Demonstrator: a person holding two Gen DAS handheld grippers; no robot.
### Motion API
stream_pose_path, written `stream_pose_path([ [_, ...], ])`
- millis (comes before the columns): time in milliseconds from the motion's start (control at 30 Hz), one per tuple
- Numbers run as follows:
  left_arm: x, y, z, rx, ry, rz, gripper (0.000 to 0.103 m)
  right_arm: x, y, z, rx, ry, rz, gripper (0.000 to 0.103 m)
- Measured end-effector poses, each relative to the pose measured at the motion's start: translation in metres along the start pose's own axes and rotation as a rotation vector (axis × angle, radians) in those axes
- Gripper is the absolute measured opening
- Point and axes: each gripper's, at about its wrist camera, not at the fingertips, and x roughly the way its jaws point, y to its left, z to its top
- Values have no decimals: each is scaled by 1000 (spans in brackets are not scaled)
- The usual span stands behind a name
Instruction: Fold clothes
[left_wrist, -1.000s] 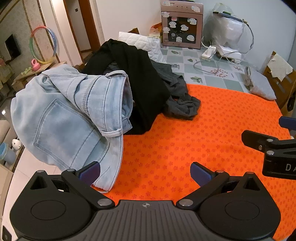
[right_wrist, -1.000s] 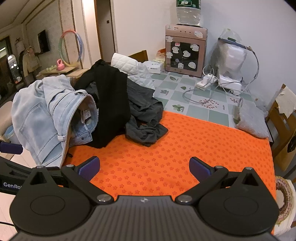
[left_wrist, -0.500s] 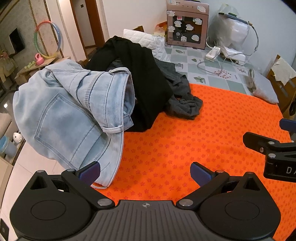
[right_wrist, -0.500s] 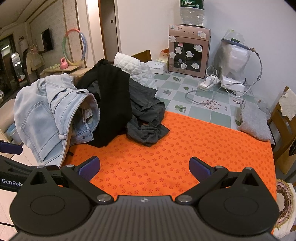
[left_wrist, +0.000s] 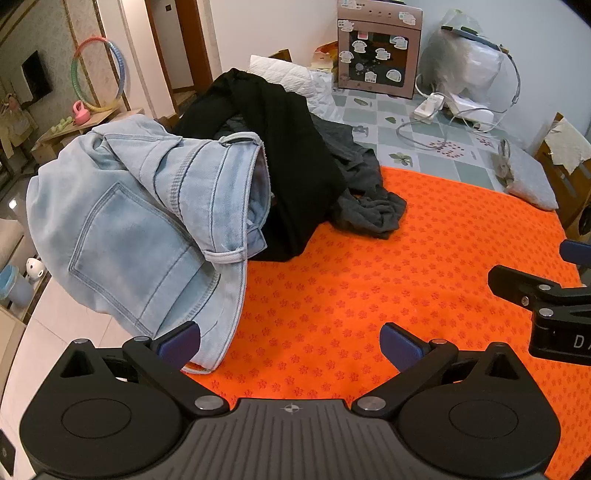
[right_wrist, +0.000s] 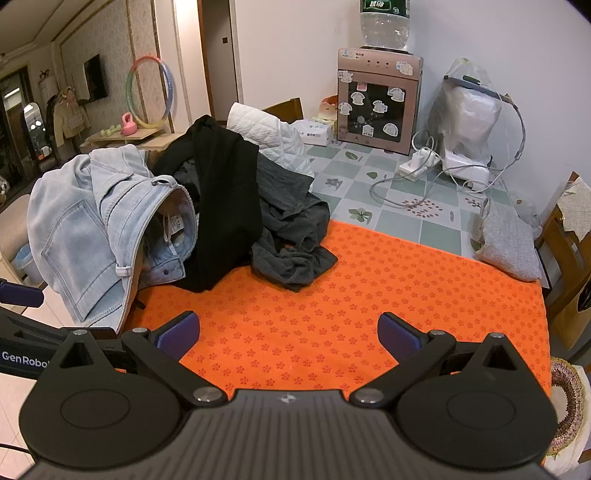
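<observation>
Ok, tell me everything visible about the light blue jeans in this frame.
The light blue jeans are faded denim, unfolded and heaped, with a back pocket, belt loops and the open waistband facing the black garment; the right wrist view shows white labels inside. They lie at the left edge of the orange mat, partly hanging over it, and press against the black garment. Neither pair of tongs holds them.

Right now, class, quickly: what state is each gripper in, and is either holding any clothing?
Left gripper: open, holding nothing, over the orange mat.
Right gripper: open, holding nothing, over the same mat.
</observation>
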Motion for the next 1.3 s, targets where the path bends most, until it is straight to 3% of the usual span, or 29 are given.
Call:
stream_pose_path([
  [1300,28,14,18,-43,35,13,103,43,3,24,-39,48,42,103],
])
